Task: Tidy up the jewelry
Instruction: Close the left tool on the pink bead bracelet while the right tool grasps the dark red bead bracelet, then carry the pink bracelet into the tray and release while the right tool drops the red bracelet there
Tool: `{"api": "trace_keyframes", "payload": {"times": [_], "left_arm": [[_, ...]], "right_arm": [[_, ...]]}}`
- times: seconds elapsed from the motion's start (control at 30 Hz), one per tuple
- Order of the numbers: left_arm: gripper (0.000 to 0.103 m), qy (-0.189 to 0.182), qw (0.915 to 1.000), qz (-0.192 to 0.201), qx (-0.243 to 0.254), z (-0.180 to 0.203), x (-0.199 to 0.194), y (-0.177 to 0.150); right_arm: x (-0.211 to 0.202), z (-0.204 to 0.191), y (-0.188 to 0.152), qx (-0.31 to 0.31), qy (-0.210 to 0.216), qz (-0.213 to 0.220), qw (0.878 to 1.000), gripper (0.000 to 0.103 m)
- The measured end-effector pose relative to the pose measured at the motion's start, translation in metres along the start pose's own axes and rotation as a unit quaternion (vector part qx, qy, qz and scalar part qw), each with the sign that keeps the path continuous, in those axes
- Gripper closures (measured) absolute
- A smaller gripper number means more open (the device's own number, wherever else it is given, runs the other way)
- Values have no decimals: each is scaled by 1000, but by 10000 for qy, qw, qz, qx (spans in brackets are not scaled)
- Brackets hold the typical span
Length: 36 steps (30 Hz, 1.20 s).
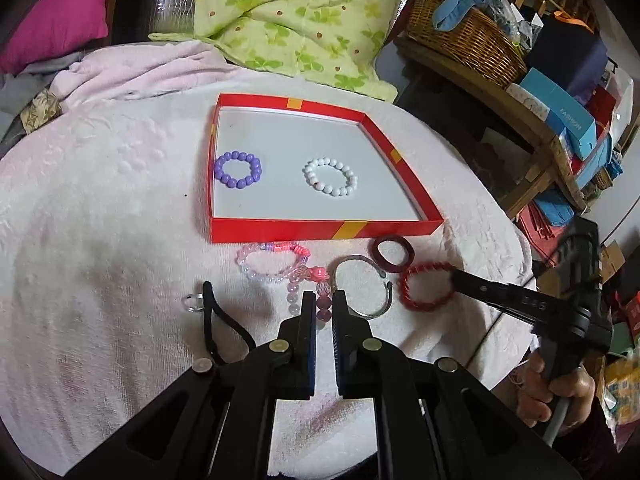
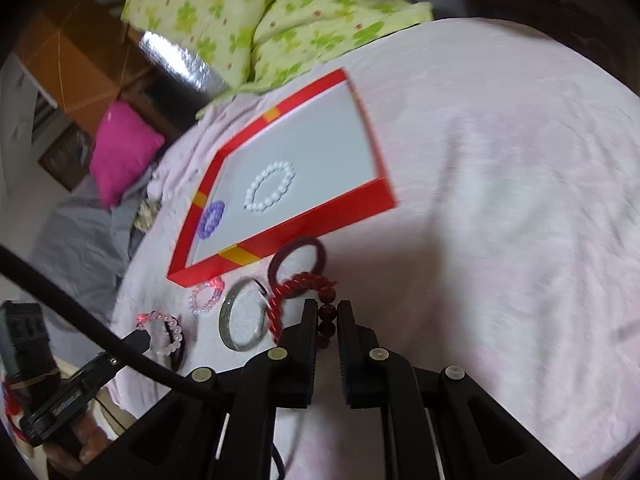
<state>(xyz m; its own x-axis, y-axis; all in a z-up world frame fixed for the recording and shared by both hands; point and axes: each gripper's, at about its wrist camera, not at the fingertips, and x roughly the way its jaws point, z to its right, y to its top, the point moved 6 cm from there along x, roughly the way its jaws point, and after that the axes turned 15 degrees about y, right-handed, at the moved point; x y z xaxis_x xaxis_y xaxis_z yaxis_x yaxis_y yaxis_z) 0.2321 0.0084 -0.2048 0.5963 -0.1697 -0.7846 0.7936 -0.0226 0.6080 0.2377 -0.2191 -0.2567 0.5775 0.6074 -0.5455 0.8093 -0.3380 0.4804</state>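
Big pale pink towel (image 1: 100, 208) spread over the counter, carrying everything. Green floral quilt (image 1: 288, 12) bunched up behind it, magenta pillow (image 1: 56, 12) off to one side, wicker basket (image 1: 468, 36) on a cluttered shelf on the other.

Red tray (image 1: 320, 229) sitting on the towel, white inside. Purple bead bracelet (image 1: 238, 170) in it near one wall, white bead bracelet (image 1: 330, 179) nearer the middle, well apart from each other.

Rest of the jewelry lying loose on the towel just in front of the tray's near wall: pale pink and clear bead bracelet (image 1: 272, 262), silver open bangle (image 1: 362, 286), red twisted bracelet (image 1: 426, 286), dark maroon ring bangle (image 1: 394, 254) touching the red one. Little clear ring (image 1: 193, 302) further out, next to a black cord (image 1: 210, 320).

Left hand-held gripper (image 1: 323, 300) clenched, a string of pink and dark beads (image 1: 325, 304) pinched between its fingers, tail end of the pink bracelet by the look of it.

Right hand-held gripper (image 2: 327, 310) also clamped down, dark red beads (image 2: 327, 322) caught between its fingers, apparently joined to the red twisted bracelet. Right-wrist view a bit smeared, so hard to say more. Hand (image 1: 554, 392) on the right gripper's handle visible at the edge of the left view.
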Motion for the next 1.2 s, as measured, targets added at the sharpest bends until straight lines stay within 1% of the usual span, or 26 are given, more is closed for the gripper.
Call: {"api": "trace_keyframes", "payload": {"times": [0.07, 0.2, 0.3, 0.43, 0.57, 0.67, 0.83, 0.9, 1.07, 1.2], "left_arm": [[95, 23, 10000, -13, 20, 2, -1, -1], [95, 47, 10000, -3, 39, 3, -7, -1], [95, 102, 9999, 72, 90, 4, -14, 3], [95, 187, 9995, 229, 149, -2, -23, 15], [95, 251, 9987, 369, 236, -10, -28, 39], [95, 272, 9978, 473, 375, -9, -28, 61], [95, 236, 9964, 546, 610, 4, -13, 98], [95, 146, 9964, 509, 660, 10, -1, 112], [95, 25, 9978, 263, 602, 23, 42, 149], [95, 7, 9994, 88, 342, 25, 81, 172]], "right_arm": [[-15, 4, 1, 70, 27, 126, 9999, 92], [-49, 7, 9, 263, 299, 490, 9980, 92], [-59, -2, 19, 196, 360, 662, 9970, 92], [-61, -21, 31, -14, 491, 772, 9958, 92], [-55, -33, 46, -152, 552, 797, 9952, 92], [-49, -43, 64, -233, 650, 833, 9941, 92], [-28, -63, 101, -408, 773, 901, 9921, 92], [-16, -65, 111, -368, 836, 862, 9921, 92], [41, -67, 148, -185, 962, 692, 9928, 92], [80, -66, 172, -164, 957, 655, 9931, 92]]}}
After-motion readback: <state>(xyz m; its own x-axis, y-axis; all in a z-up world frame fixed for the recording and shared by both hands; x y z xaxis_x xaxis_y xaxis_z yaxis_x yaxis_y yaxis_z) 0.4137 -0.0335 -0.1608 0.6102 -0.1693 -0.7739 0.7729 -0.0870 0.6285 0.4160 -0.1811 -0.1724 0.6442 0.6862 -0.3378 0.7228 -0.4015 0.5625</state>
